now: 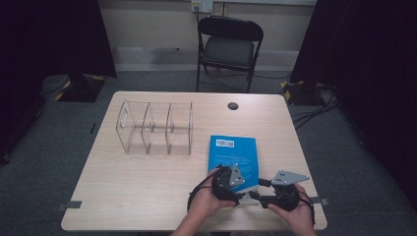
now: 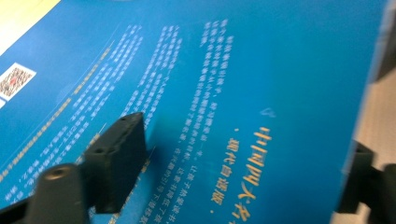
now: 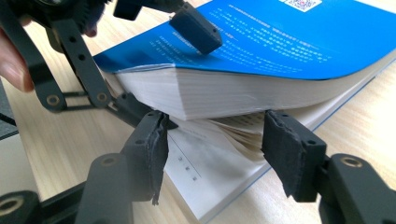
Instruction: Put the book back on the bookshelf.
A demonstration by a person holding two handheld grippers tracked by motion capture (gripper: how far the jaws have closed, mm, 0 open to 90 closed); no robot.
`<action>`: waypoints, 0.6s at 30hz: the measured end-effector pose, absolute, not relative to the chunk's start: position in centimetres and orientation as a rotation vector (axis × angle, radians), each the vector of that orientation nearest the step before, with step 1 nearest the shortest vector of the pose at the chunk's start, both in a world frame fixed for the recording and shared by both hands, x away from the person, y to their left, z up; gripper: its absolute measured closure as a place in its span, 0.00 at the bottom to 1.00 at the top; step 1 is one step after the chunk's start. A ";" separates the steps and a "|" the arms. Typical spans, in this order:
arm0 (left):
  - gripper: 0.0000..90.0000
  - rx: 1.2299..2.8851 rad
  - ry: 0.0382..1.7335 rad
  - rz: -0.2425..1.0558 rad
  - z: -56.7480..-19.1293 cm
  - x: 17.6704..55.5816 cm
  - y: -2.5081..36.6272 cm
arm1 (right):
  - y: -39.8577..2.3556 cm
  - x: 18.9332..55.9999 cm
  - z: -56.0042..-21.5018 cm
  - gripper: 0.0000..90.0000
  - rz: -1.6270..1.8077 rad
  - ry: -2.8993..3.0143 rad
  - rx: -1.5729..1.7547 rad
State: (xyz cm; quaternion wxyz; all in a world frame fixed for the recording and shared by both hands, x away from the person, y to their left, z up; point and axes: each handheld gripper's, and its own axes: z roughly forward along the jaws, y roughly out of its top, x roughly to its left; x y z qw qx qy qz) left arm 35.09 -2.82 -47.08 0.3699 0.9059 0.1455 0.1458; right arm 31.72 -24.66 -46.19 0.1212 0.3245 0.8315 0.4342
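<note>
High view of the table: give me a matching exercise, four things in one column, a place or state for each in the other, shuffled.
1. book
2. clear organiser
3. folding chair
4. left gripper

A. beyond the table's far edge
B. clamping a thick stack of lifted pages
C. blue cover, near end raised
D. standing empty, left of the book

Pairs: 1-C, 2-D, 3-A, 4-B

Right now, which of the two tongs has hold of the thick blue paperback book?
The left tongs: one jaw on the thick blue paperback book's cover, one under its raised pages. The right tongs stand open before the page edge, gripping nothing.
</note>
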 end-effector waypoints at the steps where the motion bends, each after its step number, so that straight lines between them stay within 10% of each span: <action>1: 0.27 2.325 0.355 0.378 -47.0 35.0 -2.9 | -24.8 31.7 -46.3 0.46 1.271 2.429 0.951; 18: 0.35 2.348 0.270 0.362 -46.9 35.1 -3.0 | -27.4 32.0 -47.5 0.25 1.277 2.369 0.999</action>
